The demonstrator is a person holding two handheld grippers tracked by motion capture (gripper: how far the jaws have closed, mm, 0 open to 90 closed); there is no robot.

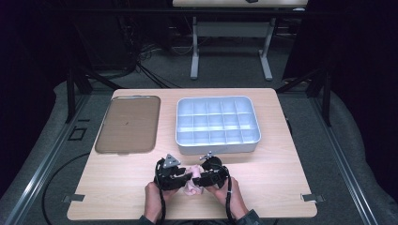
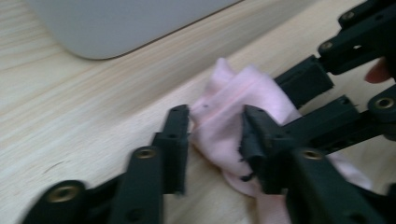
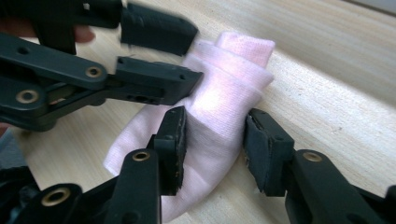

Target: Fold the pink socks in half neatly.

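A rolled pink cloth point(image 1: 192, 186) lies on the wooden table point(image 1: 281, 187) near its front edge, between the two hand-held grippers. My left gripper point(image 1: 187, 179) comes in from the left. In its own view its jaws point(image 2: 215, 140) stand apart around the cloth point(image 2: 219, 121), so it is open. My right gripper point(image 1: 199, 180) comes in from the right. In its own view both pads of my right gripper point(image 3: 215, 140) press on the middle of the cloth point(image 3: 219, 102). There my left gripper point(image 3: 196, 53) reaches the cloth's folded end from the upper left.
A grey tray with several compartments point(image 1: 218, 146) stands just behind the grippers; its corner point(image 2: 116, 28) looms in the left gripper view. A flat brownish tray point(image 1: 127, 124) lies at the back left. Bare wood stretches to either side of the hands.
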